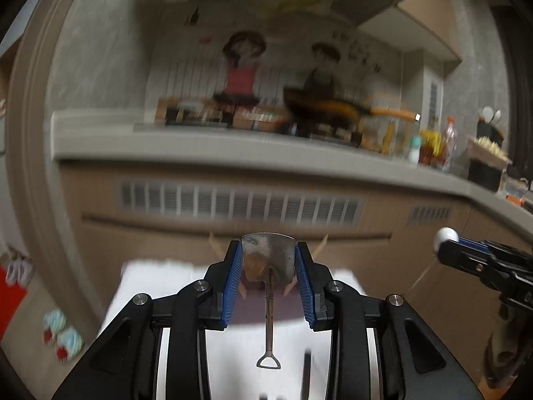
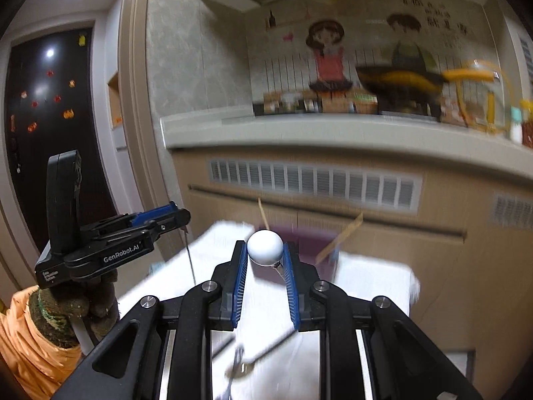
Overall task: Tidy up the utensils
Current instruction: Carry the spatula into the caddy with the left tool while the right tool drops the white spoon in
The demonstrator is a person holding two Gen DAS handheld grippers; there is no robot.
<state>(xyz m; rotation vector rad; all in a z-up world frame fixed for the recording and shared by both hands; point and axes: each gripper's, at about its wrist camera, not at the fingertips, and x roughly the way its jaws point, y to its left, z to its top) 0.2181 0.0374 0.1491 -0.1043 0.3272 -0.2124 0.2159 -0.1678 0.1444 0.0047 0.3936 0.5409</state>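
Observation:
My left gripper (image 1: 268,253) is shut on a small metal shovel-shaped spoon (image 1: 268,256), blade up between the pads, handle hanging down toward me. It also shows in the right wrist view (image 2: 173,220) at the left, raised above the table. My right gripper (image 2: 265,250) is shut on a utensil with a white ball end (image 2: 265,247); its thin shaft runs down below the fingers. It shows in the left wrist view (image 1: 448,243) at the right. A purple holder (image 2: 309,243) with wooden sticks stands beyond on the white table (image 2: 373,276).
A metal fork and spoon (image 2: 238,368) lie on the white table below my right gripper. A grey kitchen counter (image 1: 233,153) with a wok, stove and bottles runs across behind, over cabinets with vent grilles. A dark door (image 2: 50,116) is at the left.

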